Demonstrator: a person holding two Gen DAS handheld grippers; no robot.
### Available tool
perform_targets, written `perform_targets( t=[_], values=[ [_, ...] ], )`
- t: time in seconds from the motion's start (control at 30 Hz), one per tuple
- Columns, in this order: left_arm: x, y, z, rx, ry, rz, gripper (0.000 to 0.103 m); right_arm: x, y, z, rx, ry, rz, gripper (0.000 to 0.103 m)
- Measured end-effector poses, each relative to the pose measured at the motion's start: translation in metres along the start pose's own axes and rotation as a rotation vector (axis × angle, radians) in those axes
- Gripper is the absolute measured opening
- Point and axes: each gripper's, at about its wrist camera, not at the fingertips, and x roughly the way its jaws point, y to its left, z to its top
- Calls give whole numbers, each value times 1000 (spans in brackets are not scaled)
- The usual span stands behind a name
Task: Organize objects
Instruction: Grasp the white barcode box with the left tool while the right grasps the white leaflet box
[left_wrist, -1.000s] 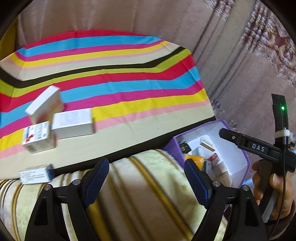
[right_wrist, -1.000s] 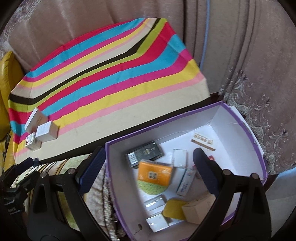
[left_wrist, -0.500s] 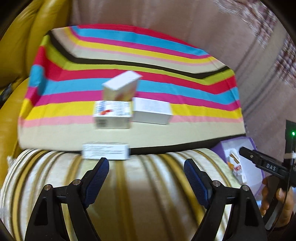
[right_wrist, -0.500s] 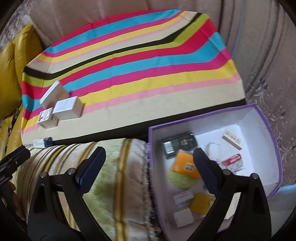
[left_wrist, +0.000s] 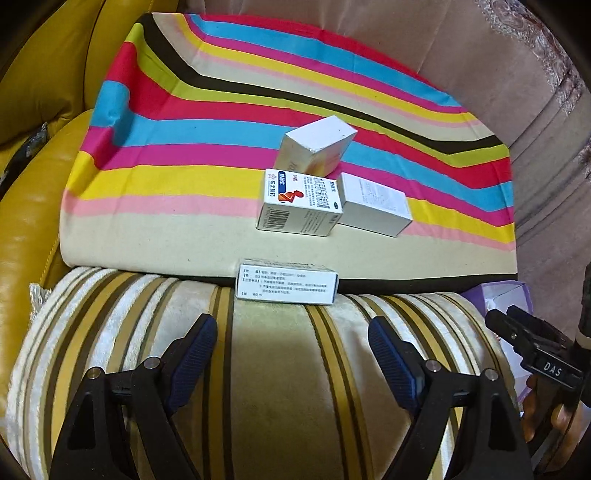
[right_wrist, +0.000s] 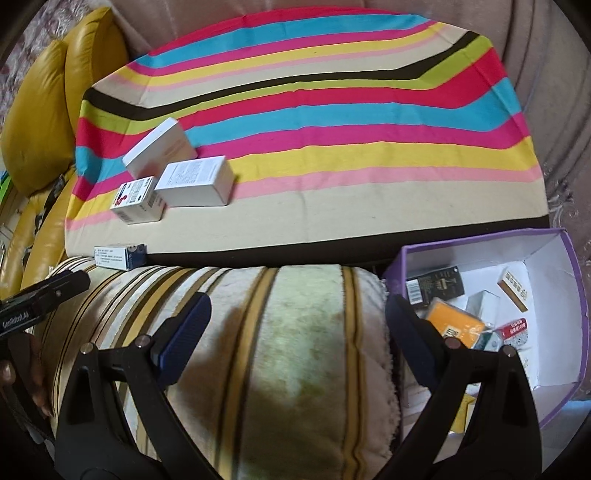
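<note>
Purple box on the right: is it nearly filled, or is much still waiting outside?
Done: the purple box already holds several small packs, among them an orange packet. In hand: nothing; the left claw and right claw both stand open and empty over the striped cushion. Left: four cartons outside, three clustered on the rainbow cloth and a flat carton at its near edge.

"DAS" — on right tongs (left_wrist: 546, 365), "GenRobot.AI" — left tongs (right_wrist: 22, 317)
</note>
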Motion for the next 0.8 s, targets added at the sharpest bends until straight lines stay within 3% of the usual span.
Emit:
perform_targets(
  t=[0.23,0.6,0.67,0.7,0.8],
  values=[
    [22,-11,11,56,61,55,87,8,6,1,-21,14,-13,96],
    [57,-13,25,47,137,72,87,23,14,3,-41,50,-19,96],
    [57,-13,25,50,134,70,85,25,16,5,-51,55,-22,96],
    [57,-13,24,52,133,68,77,26,18,6,-55,56,-25,96],
    [57,-12,24,57,126,57,77,30,24,10,-76,61,-35,96]
  ],
)
